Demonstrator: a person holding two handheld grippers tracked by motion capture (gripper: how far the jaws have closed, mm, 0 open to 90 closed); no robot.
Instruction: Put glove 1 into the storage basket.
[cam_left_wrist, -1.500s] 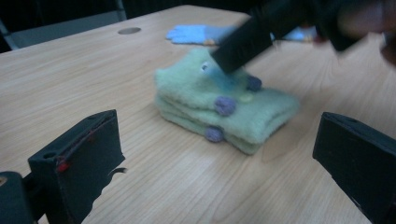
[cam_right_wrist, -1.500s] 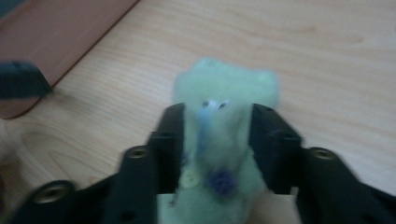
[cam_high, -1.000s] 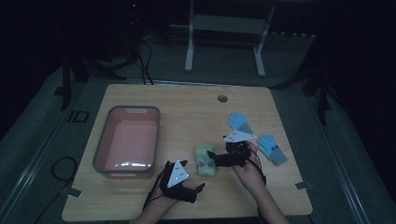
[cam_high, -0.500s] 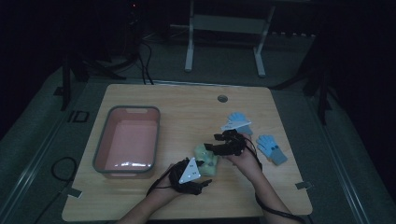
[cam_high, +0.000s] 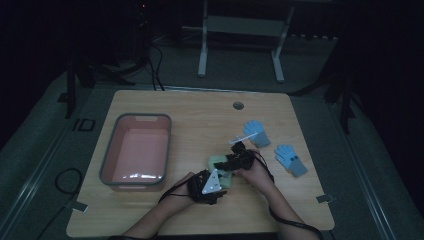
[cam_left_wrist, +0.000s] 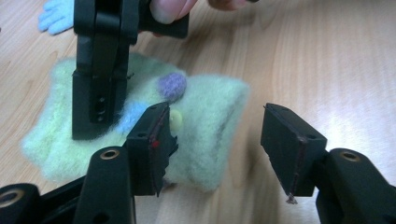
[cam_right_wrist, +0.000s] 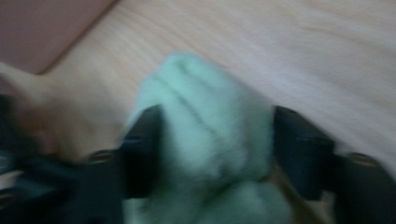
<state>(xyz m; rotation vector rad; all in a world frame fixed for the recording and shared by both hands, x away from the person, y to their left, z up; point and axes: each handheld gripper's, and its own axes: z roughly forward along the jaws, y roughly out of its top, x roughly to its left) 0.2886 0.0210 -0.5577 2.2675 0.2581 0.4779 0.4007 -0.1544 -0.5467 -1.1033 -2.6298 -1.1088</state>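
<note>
Wood table (cam_high: 200, 115) seen from above in a dim room, w/ a pink tub (cam_high: 136, 150) at its left side, inside bare. Person's forearms enter from the bottom edge, each hand holding a black two-jaw gripper, both meeting at a fuzzy pale green sock (cam_high: 220, 162) near the front centre of the table, just right of the tub.

Left gripper (cam_high: 210, 184) sits at the near end of the sock, grey three-cornered plate on top. In the left gripper view its jaws stand apart: one jaw rests against the sock's (cam_left_wrist: 201, 121) fuzz, the other over bare wood to the side, so nothing is clamped. Sock lies flat on the wood, w/ a purple dot and a pale yellow dot on it.

Right gripper (cam_high: 235, 159) is on the far part of the sock. In the right gripper view, which is blurred, its jaws flank a bunched-up part of the sock (cam_right_wrist: 205, 140), fabric filling the gap; cannot tell for sure if they pinch it. From the left gripper view the right gripper (cam_left_wrist: 100, 98) comes down from the top, pressed onto the sock.

Two light blue gloves lie to the right, apart from the sock: one (cam_high: 256, 132) farther back, one (cam_high: 291, 159) nearer the right edge.

Vs 1 s ago: left gripper has moved up and right, from a spot short of the sock to touching it. Right gripper has shifted left, away from the gloves. Tub and gloves unchanged.
</note>
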